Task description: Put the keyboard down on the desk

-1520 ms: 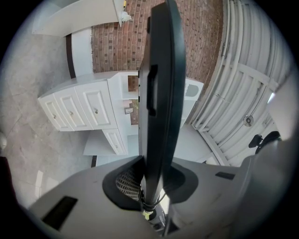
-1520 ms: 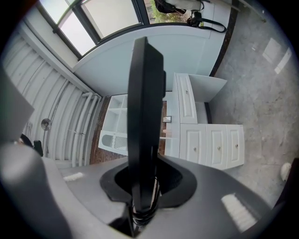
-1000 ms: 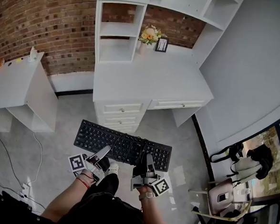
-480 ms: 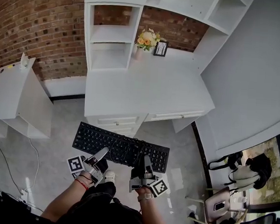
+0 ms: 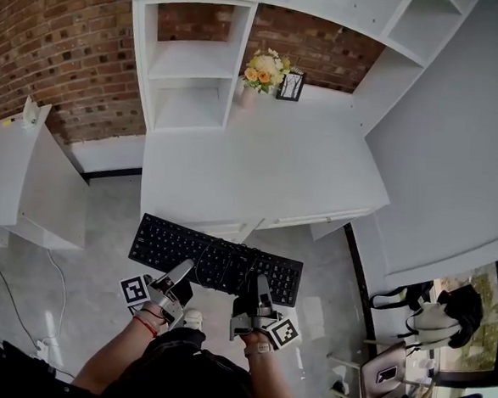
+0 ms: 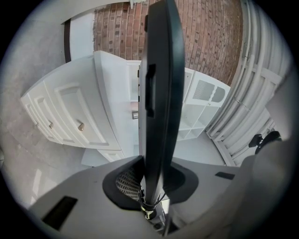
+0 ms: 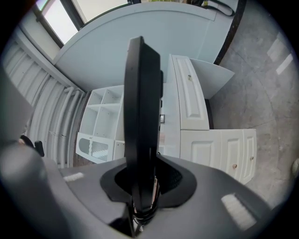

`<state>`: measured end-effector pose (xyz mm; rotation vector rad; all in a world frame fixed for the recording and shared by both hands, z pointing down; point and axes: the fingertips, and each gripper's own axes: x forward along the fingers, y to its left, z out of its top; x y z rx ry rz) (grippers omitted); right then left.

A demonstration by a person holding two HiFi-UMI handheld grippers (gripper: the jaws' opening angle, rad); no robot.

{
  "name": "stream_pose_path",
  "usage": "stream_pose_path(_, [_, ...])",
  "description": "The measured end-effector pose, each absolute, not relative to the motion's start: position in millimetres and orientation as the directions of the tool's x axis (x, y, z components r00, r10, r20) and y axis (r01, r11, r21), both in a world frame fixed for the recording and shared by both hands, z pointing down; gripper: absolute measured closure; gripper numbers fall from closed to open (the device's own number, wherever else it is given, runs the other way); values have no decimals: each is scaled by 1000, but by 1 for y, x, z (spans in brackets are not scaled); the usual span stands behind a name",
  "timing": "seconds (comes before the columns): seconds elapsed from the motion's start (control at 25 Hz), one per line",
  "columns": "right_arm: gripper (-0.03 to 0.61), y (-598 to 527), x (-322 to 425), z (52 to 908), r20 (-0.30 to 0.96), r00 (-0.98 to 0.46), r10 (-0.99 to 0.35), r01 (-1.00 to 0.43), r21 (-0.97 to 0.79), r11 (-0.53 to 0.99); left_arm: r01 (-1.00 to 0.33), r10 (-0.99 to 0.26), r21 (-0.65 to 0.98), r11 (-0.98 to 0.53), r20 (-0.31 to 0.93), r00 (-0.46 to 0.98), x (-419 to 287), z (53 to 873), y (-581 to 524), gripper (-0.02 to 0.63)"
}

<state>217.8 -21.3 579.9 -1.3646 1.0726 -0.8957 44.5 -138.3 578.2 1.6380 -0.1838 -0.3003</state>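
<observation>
A black keyboard (image 5: 215, 258) is held level in the air just in front of the white desk (image 5: 260, 165), over the grey floor. My left gripper (image 5: 184, 272) is shut on its near edge left of middle; my right gripper (image 5: 262, 286) is shut on the near edge right of middle. In the left gripper view the keyboard (image 6: 158, 93) stands edge-on between the jaws, the pads pressed on both sides. The right gripper view shows the same keyboard (image 7: 141, 121) edge-on, clamped, with the desk's drawers (image 7: 219, 149) beyond.
On the desk's back stand a flower vase (image 5: 262, 70) and a small picture frame (image 5: 291, 84), below open shelves (image 5: 191, 58). A second white table (image 5: 17, 165) is at the left. A chair with a bag (image 5: 390, 374) is at the lower right. Cables (image 5: 50, 308) lie on the floor.
The desk has come closer and lower in the head view, its front edge now right above the keyboard. Both grippers keep the same hold on the keyboard.
</observation>
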Motion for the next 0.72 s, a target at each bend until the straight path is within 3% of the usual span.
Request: stream_pose_path(0.72, [505, -58, 256, 612, -6, 267, -964, -58, -998, -10, 7, -320, 999, -39, -19, 947, 82, 607, -171, 557])
